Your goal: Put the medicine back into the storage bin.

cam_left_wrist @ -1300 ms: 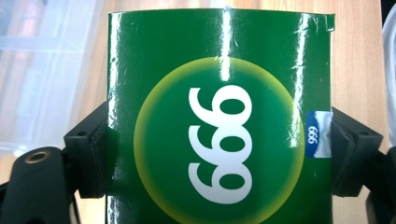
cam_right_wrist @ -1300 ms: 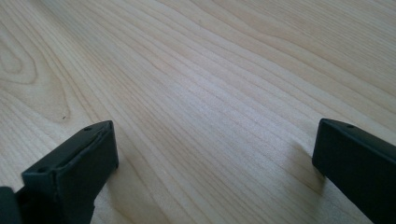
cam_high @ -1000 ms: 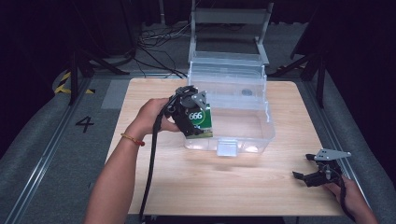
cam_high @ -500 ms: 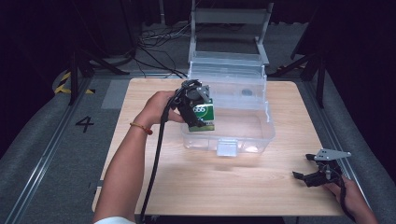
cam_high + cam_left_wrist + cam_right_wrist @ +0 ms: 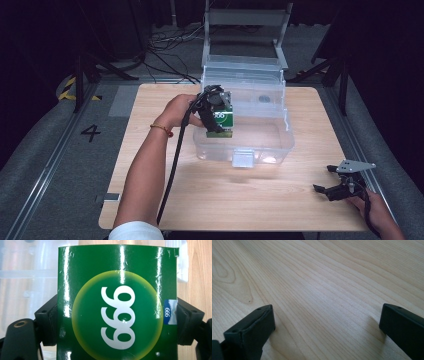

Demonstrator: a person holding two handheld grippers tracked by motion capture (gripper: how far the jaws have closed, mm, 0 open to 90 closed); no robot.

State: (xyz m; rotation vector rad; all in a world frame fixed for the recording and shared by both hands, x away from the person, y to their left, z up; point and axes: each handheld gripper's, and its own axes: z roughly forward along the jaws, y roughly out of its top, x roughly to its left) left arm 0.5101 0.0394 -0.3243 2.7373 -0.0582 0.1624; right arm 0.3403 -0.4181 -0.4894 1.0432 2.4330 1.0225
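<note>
One green box (image 5: 117,310) clamped between the left gripper (image 5: 216,112) jaws, above the clear bin (image 5: 280,145).

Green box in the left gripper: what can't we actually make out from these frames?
- Green box, left gripper view: its bottom is cut off by the frame edge; its back face is turned away.
- High view: left gripper covers the box's top, and the print is too small to read.
- Clear bin, high view: a small dark item inside is too small to identify.
- Right gripper, open: nothing hidden between its fingers.
</note>
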